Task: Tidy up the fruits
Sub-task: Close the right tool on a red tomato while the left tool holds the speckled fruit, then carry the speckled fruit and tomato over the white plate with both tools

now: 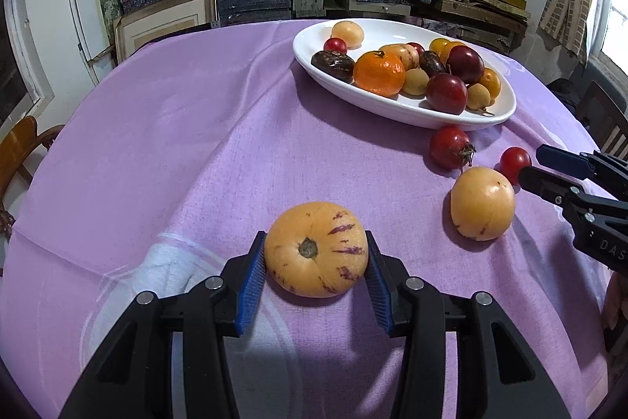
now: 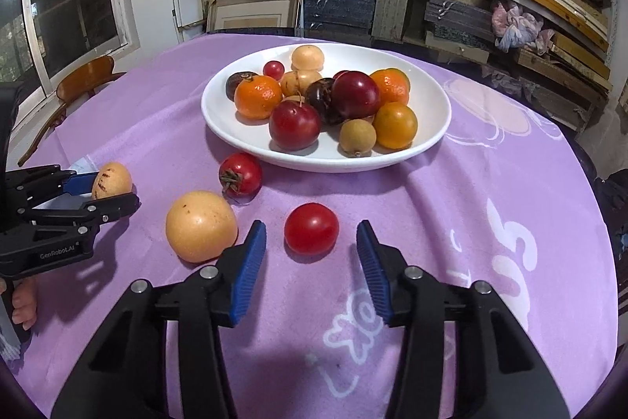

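We are clamping the left gripper (image 1: 316, 254) on a striped pepino melon (image 1: 316, 249), both blue pads pressing its sides as it is sitting on the purple-clothed worktop (image 1: 176, 144) near the front edge. Right of it a plain yellow melon (image 1: 482, 203) and a stemmed tomato (image 1: 449, 147) are lying loose. Our right gripper (image 2: 311, 248) is standing partly open around a small red tomato (image 2: 311, 228), pads not touching it. Toward the far edge, the white dish (image 2: 431, 97) is holding the gathered fruit.
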